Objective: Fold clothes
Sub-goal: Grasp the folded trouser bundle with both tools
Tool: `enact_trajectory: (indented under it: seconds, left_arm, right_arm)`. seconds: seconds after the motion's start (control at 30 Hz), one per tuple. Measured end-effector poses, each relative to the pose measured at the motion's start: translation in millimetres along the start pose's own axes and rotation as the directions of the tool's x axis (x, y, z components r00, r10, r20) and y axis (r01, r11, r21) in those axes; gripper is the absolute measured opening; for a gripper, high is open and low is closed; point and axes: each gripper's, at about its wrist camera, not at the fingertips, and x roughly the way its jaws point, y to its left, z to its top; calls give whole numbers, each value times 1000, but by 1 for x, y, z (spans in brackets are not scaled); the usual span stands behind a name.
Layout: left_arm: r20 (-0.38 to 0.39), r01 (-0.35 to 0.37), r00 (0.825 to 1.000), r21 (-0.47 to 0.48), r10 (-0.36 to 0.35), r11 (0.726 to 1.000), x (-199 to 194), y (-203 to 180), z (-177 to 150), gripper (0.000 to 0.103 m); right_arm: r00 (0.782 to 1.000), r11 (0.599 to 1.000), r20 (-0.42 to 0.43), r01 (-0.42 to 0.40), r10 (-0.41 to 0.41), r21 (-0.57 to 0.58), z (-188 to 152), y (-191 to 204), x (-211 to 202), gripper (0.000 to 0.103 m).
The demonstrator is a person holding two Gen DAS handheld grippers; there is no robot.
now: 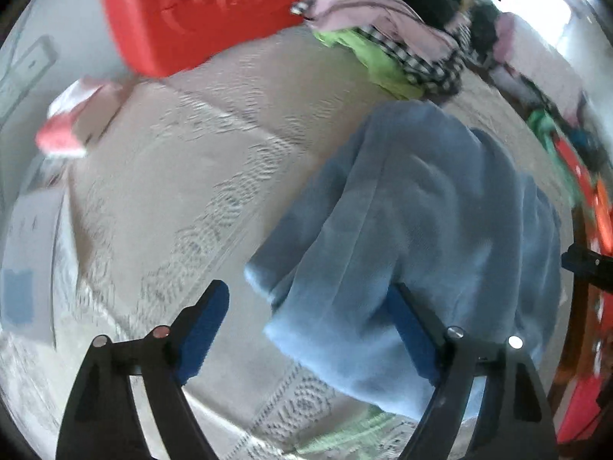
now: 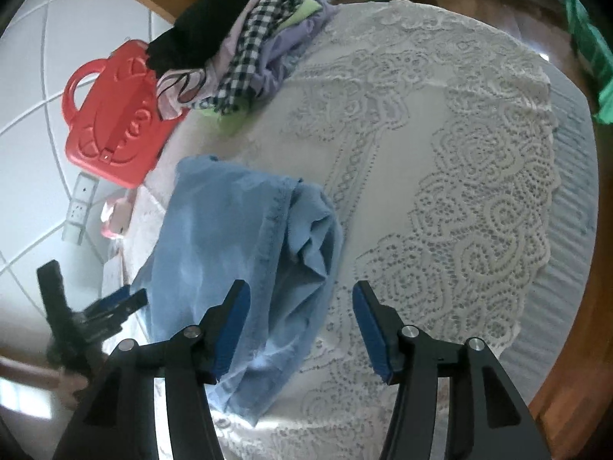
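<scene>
A light blue garment (image 2: 245,253) lies bunched and partly folded on the white lace tablecloth (image 2: 479,176). It also shows in the left wrist view (image 1: 413,230). My left gripper (image 1: 310,329) is open, hovering over the garment's near edge, its right finger against the cloth. The left gripper also shows in the right wrist view (image 2: 115,306) at the garment's left side. My right gripper (image 2: 300,329) is open and empty just above the garment's crumpled right part.
A pile of clothes, checked, lilac, green and black (image 2: 245,53), sits at the table's far side, also in the left wrist view (image 1: 387,46). A red plastic case (image 2: 115,122) stands beside it. A pink and white item (image 1: 72,119) lies by the wall.
</scene>
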Motion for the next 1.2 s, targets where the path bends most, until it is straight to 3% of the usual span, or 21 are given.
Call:
enact_trajectory:
  seconds: [0.13, 0.23, 0.33, 0.4, 0.43, 0.47, 0.53, 0.67, 0.7, 0.73, 0.77, 0.8, 0.83, 0.9, 1.0, 1.1, 1.2]
  left_arm:
    - [16, -44, 999, -169, 47, 985, -22, 7, -23, 85]
    - [27, -62, 997, -302, 74, 951, -28, 6, -35, 85]
    - [26, -66, 996, -442, 86, 895, -24, 1, -43, 85]
    - [5, -84, 995, -534, 103, 841, -17, -6, -47, 85]
    - [7, -81, 995, -566, 104, 820, -14, -11, -47, 85]
    - [11, -82, 994, -592, 111, 802, -10, -16, -46, 85]
    - [-7, -103, 992, -633, 127, 767, 3, -26, -43, 85]
    - [-59, -125, 991, -690, 117, 713, 30, -41, -38, 85]
    - [-68, -158, 986, -678, 152, 718, 32, -47, -36, 85]
    - [-84, -178, 983, -672, 165, 719, 34, -52, -34, 84]
    - [-95, -188, 981, -670, 168, 718, 34, -55, -33, 73]
    - [-87, -174, 984, -669, 156, 723, 33, -59, -32, 55]
    - [-81, -165, 985, -664, 149, 729, 31, -63, -32, 51]
    - [-83, -190, 981, -633, 178, 750, 35, -71, -29, 50]
    - [-65, -178, 982, -643, 179, 745, 37, -71, -30, 49]
    - [-52, -158, 985, -657, 165, 737, 37, -70, -31, 45]
    - [-46, -156, 985, -649, 166, 745, 40, -73, -26, 42]
  right_arm:
    - [999, 997, -28, -35, 33, -72, 23, 3, 0, 56]
    - [995, 983, -85, -67, 53, -170, 48, 11, 10, 55]
    - [980, 960, -178, -136, 93, -246, 73, 19, 29, 55]
    - [964, 938, -241, -184, 114, -293, 90, 25, 41, 56]
    - [954, 926, -272, -209, 123, -314, 98, 27, 48, 61]
    - [941, 908, -314, -236, 125, -347, 103, 32, 57, 75]
    - [925, 872, -366, -259, 101, -416, 107, 42, 74, 87]
    - [898, 848, -431, -294, 87, -441, 99, 49, 96, 86]
    - [891, 843, -447, -303, 85, -444, 97, 51, 101, 83]
    - [883, 838, -462, -312, 82, -448, 95, 53, 107, 73]
    - [875, 833, -477, -321, 78, -451, 93, 54, 112, 48]
    - [867, 828, -493, -329, 75, -454, 91, 56, 117, 48]
    - [859, 823, -507, -338, 72, -457, 89, 58, 122, 48]
    - [841, 812, -537, -356, 64, -462, 85, 61, 133, 48]
    - [818, 796, -574, -379, 48, -473, 80, 66, 145, 47]
    - [809, 794, -587, -381, 37, -474, 79, 68, 146, 49]
    - [815, 795, -578, -374, 37, -477, 76, 68, 146, 49]
